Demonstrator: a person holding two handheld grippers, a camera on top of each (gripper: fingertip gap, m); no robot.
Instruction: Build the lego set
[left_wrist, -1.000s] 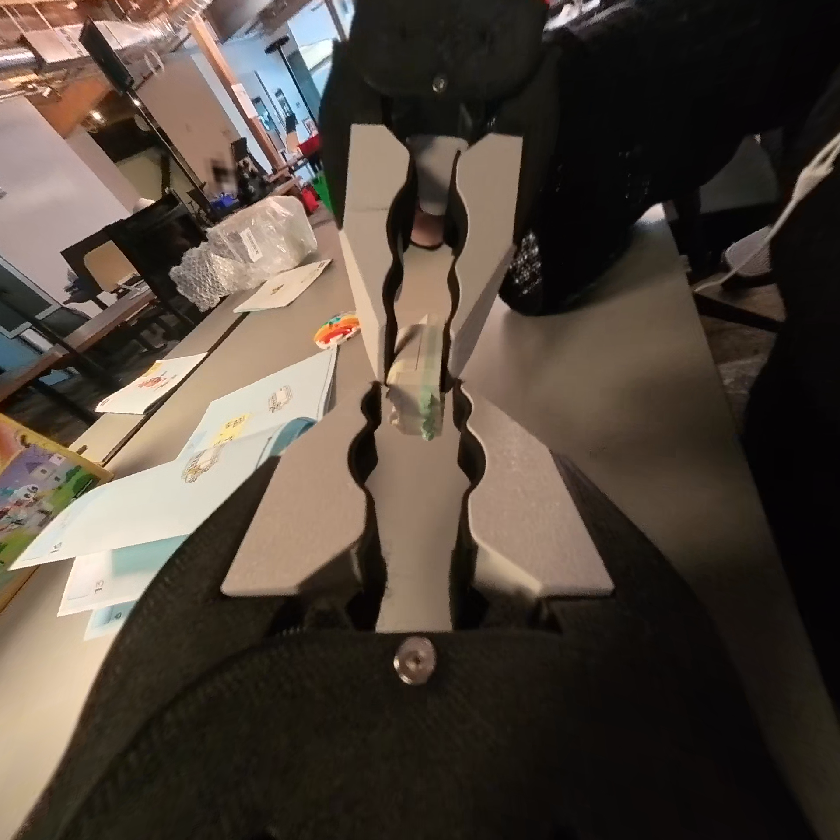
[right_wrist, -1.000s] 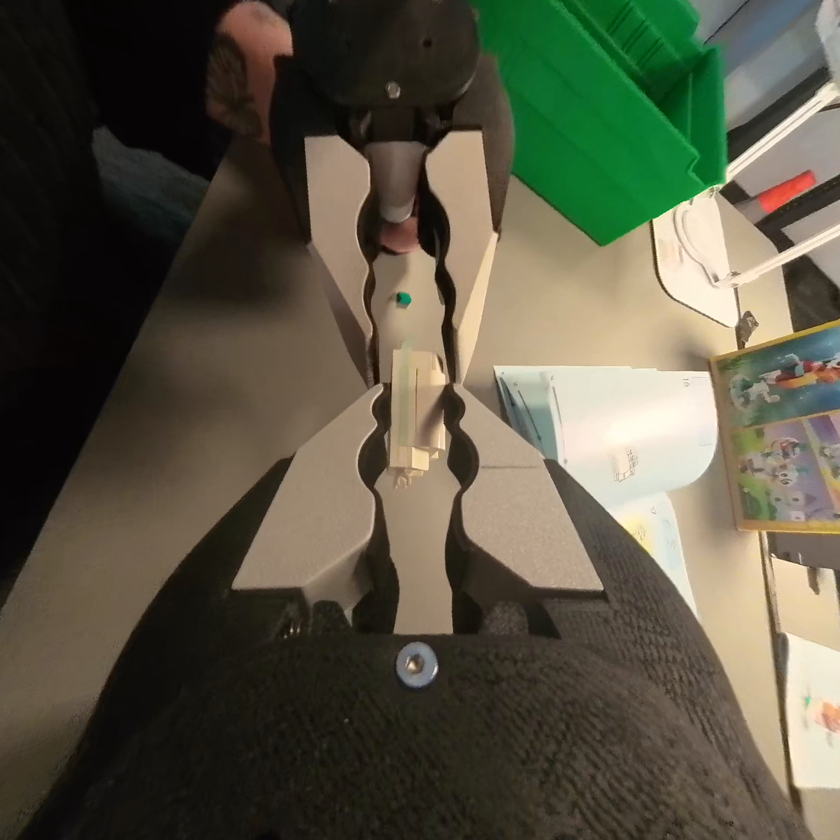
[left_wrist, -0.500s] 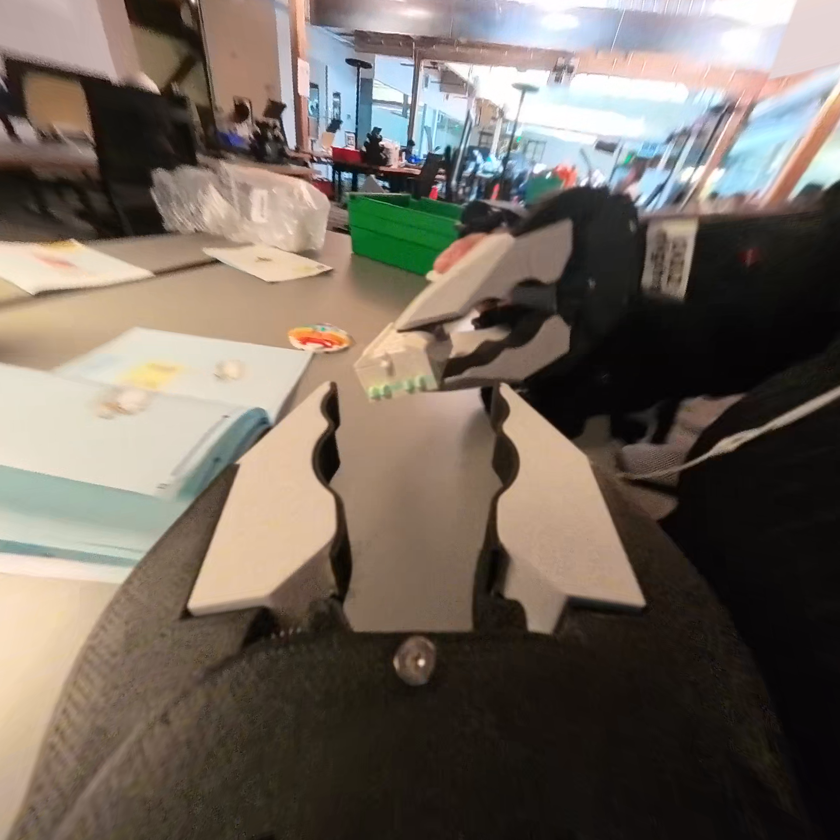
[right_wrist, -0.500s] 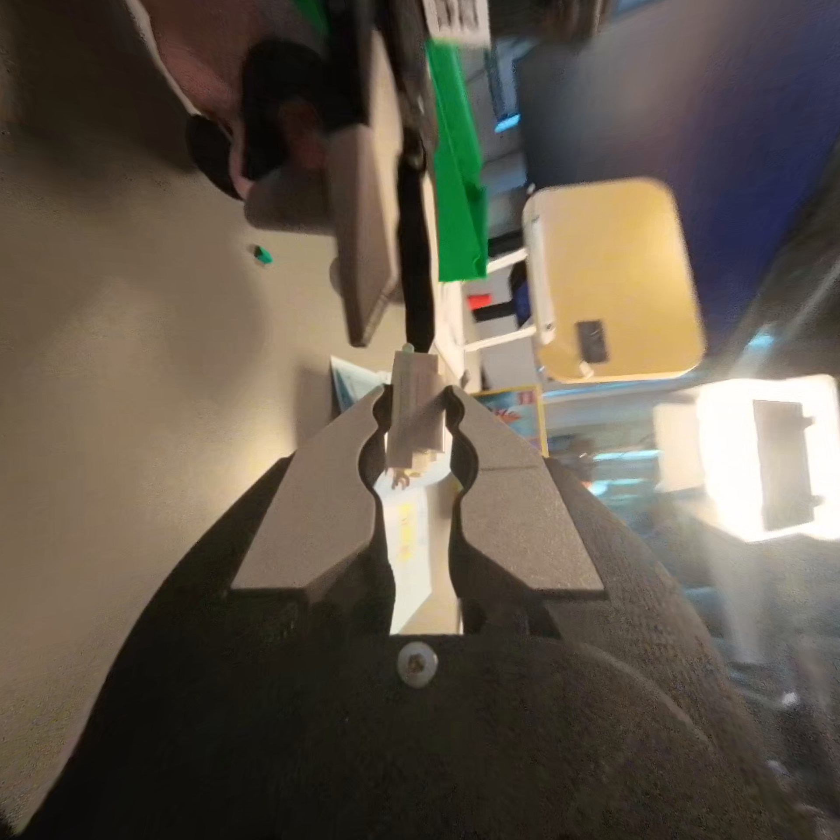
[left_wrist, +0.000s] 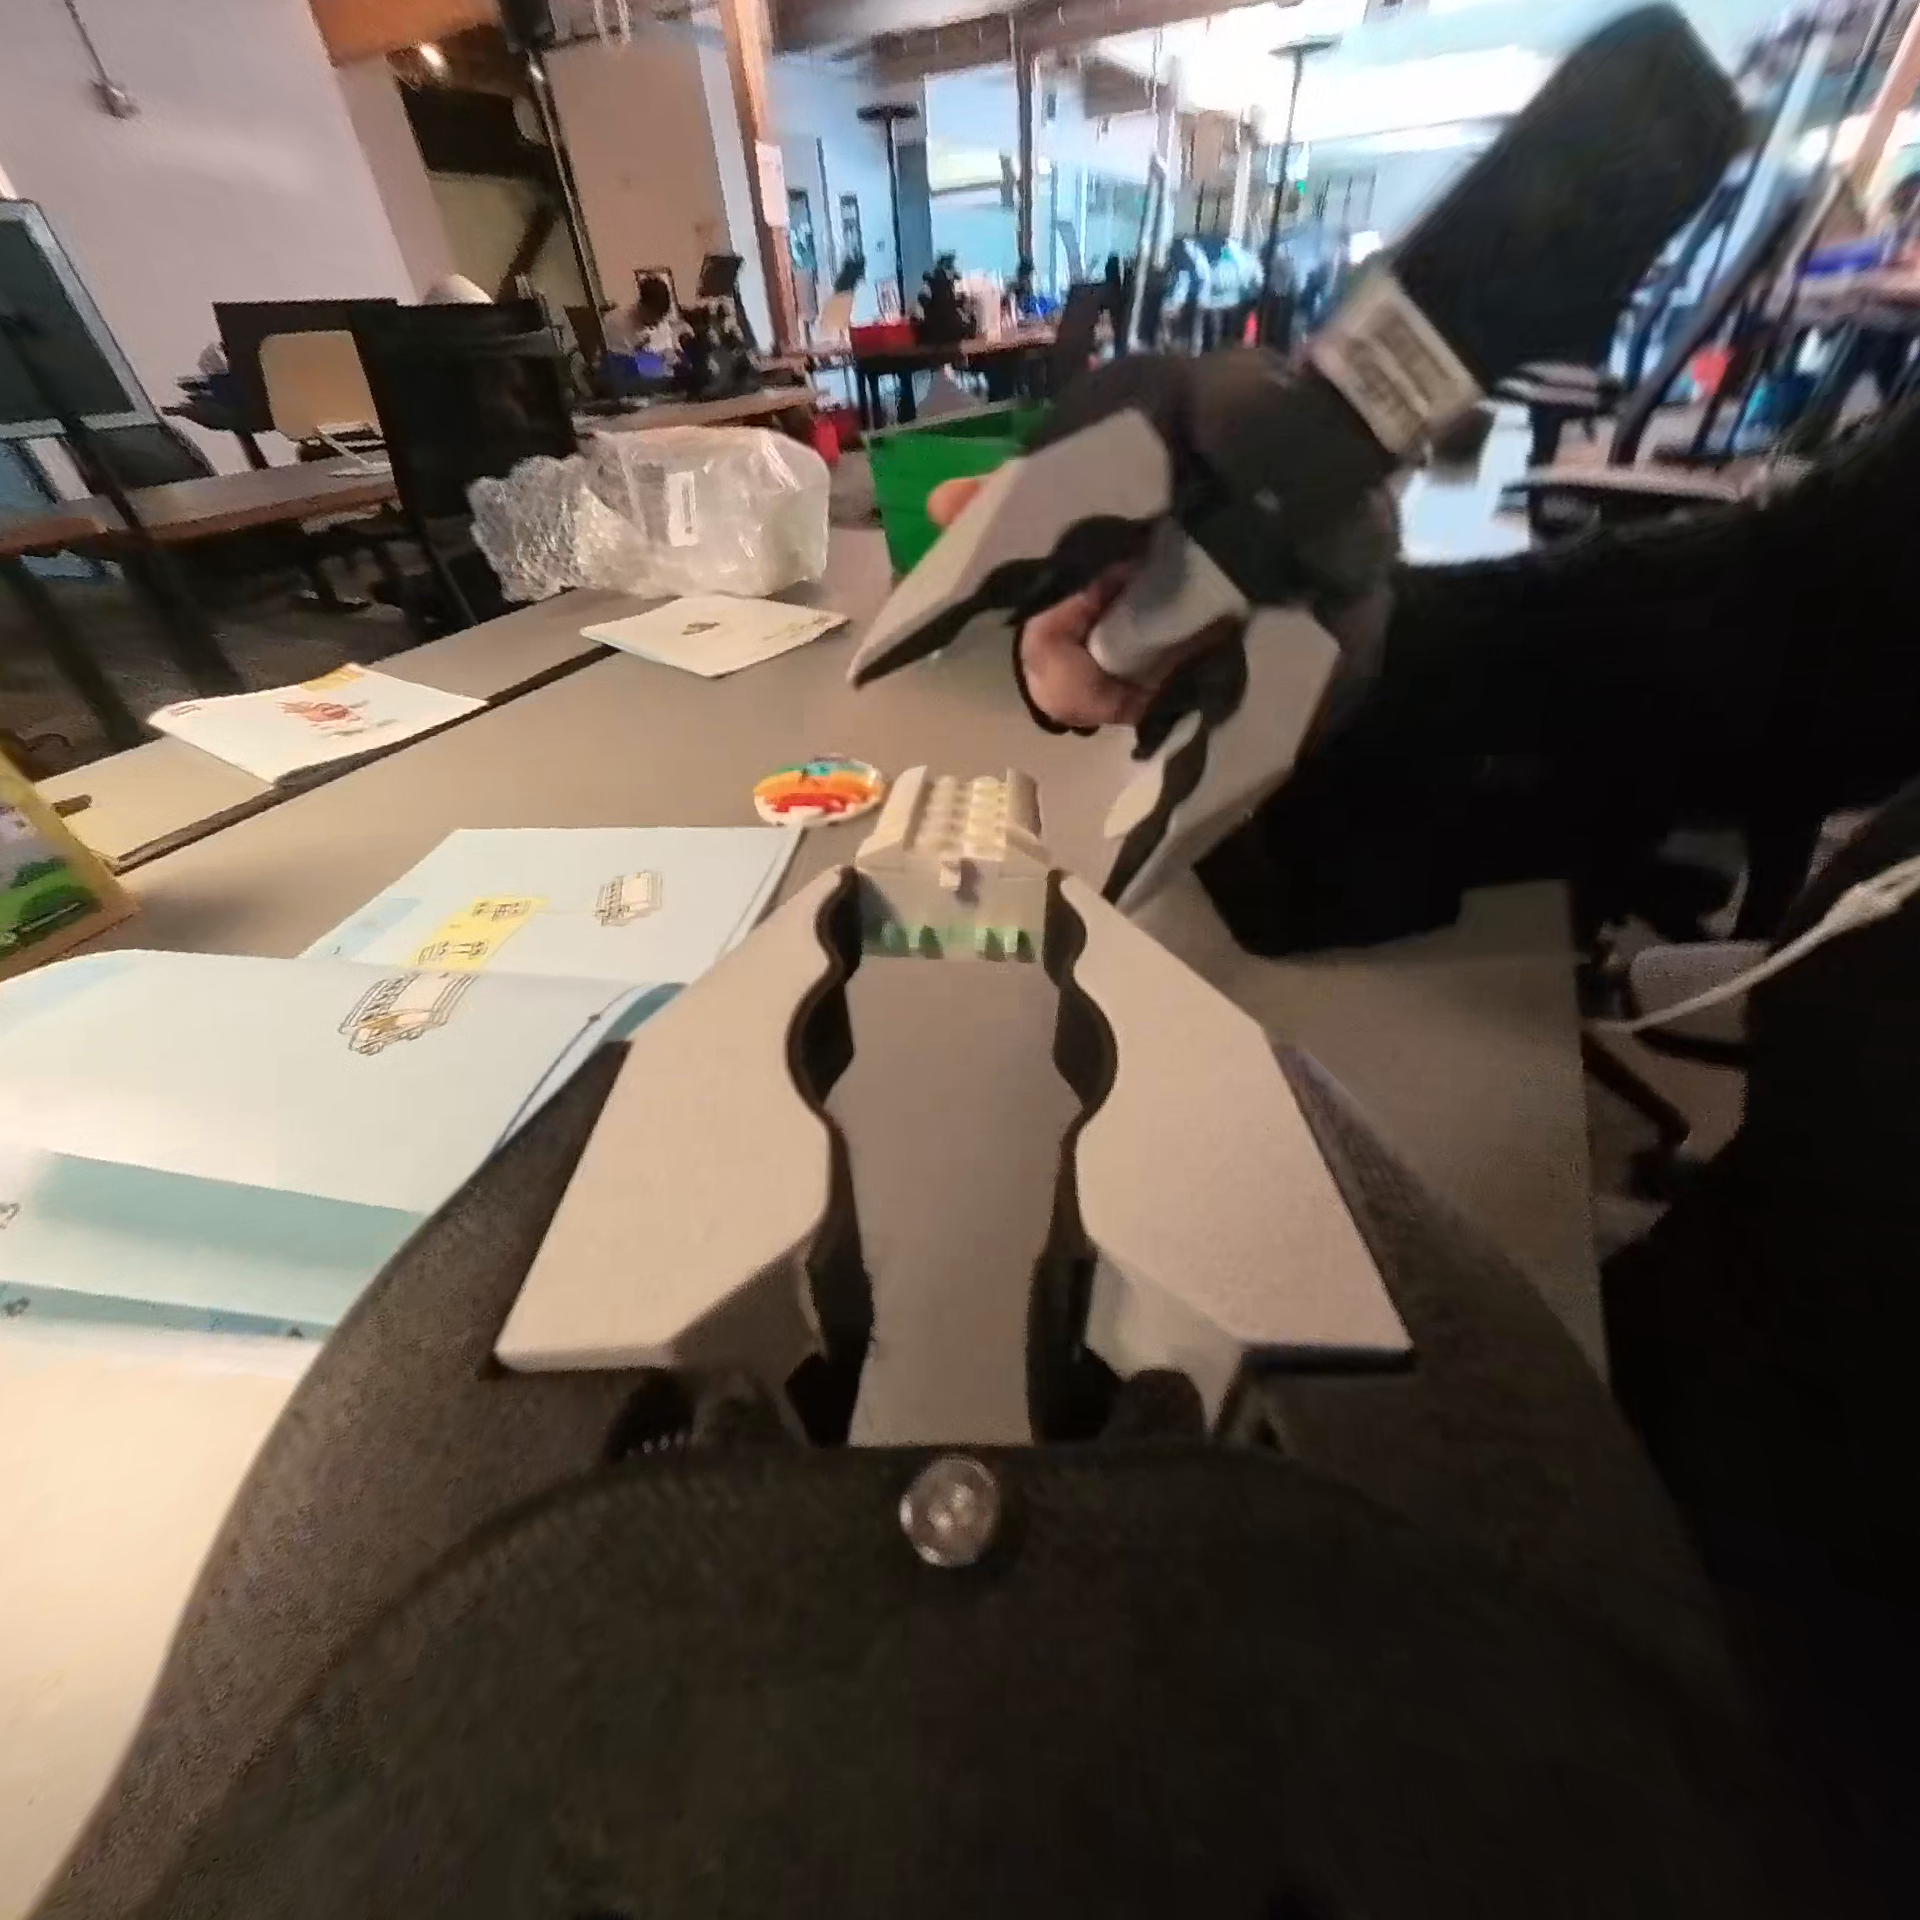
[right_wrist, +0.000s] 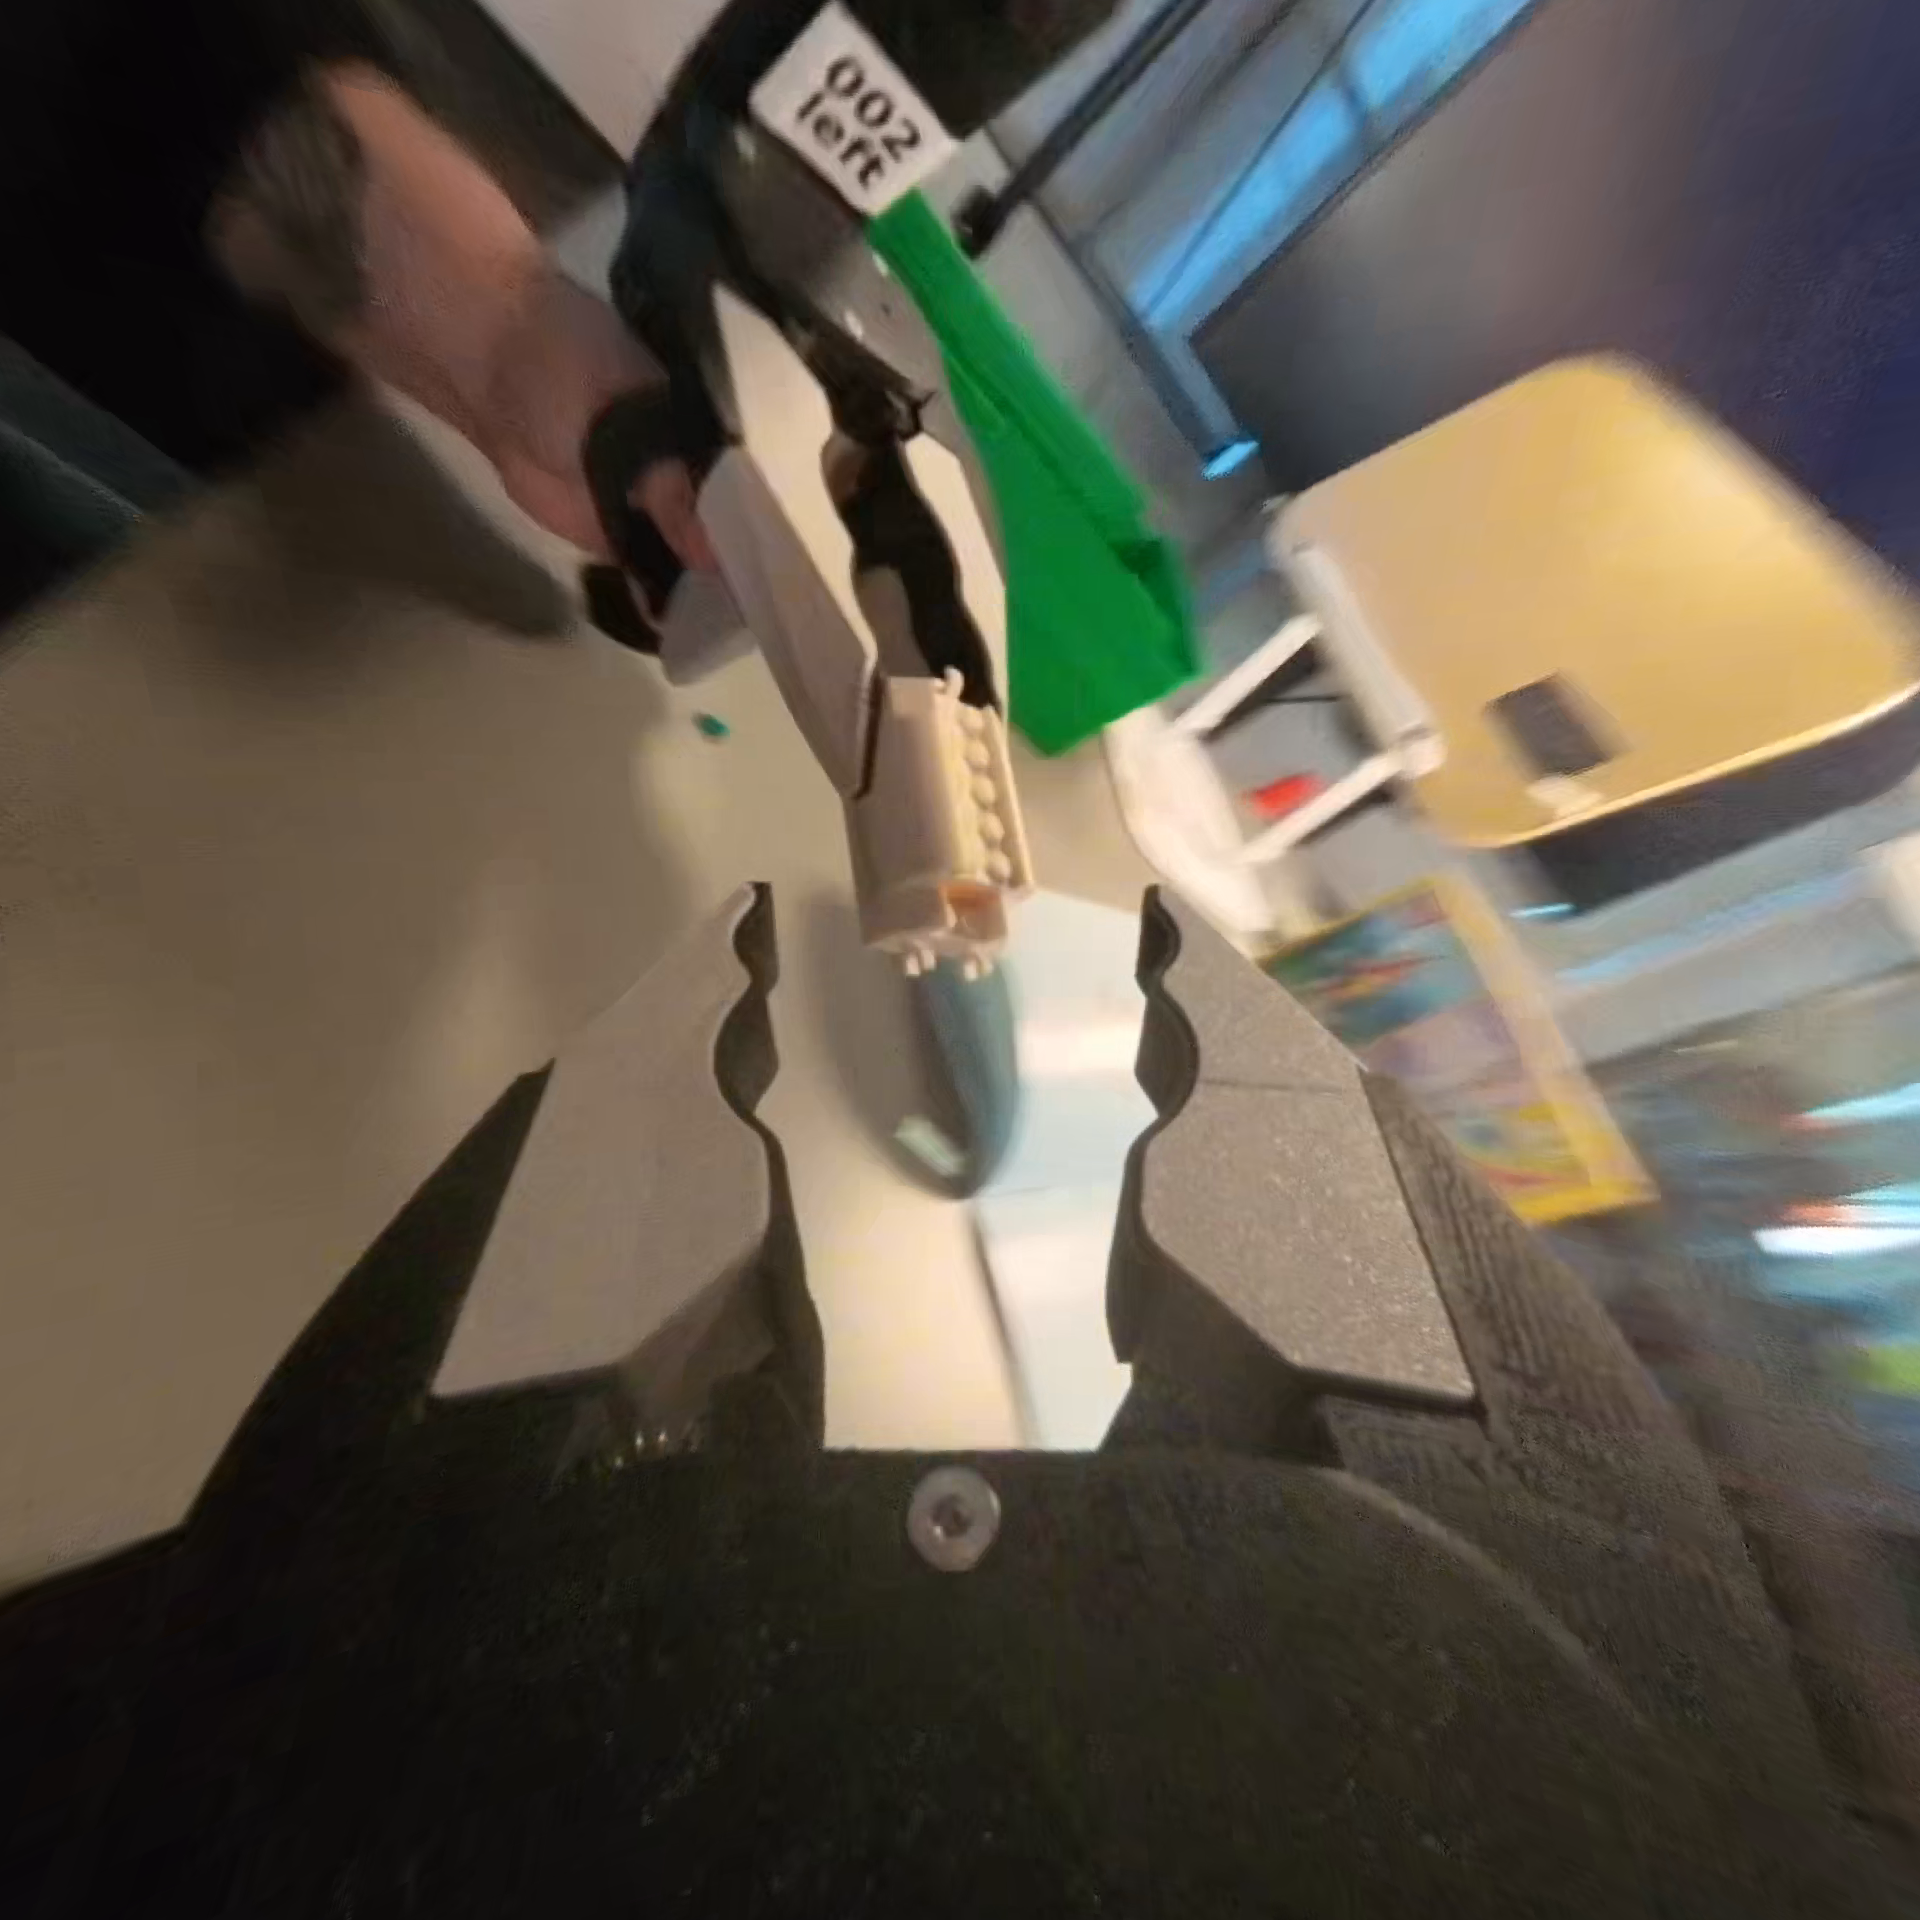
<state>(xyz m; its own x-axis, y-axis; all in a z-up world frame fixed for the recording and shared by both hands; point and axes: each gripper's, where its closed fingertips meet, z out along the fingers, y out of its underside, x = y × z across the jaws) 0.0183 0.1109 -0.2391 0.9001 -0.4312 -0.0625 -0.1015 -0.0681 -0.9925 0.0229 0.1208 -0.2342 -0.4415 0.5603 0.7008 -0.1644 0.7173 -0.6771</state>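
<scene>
The pale lego block (left_wrist: 953, 854) with its green underside sat pinched at the very tips of our left gripper (left_wrist: 951, 914), above the grey table (left_wrist: 665, 727). We judged it could slip out, so shallow was the grip. Our right gripper (right_wrist: 951, 930) stood spread and empty just beside it.

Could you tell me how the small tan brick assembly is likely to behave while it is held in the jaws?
The brick assembly looks rigid and probably light. Only one end sits between the left gripper jaws, so it might pivot. Pressing hard could separate its stacked pieces.
</scene>
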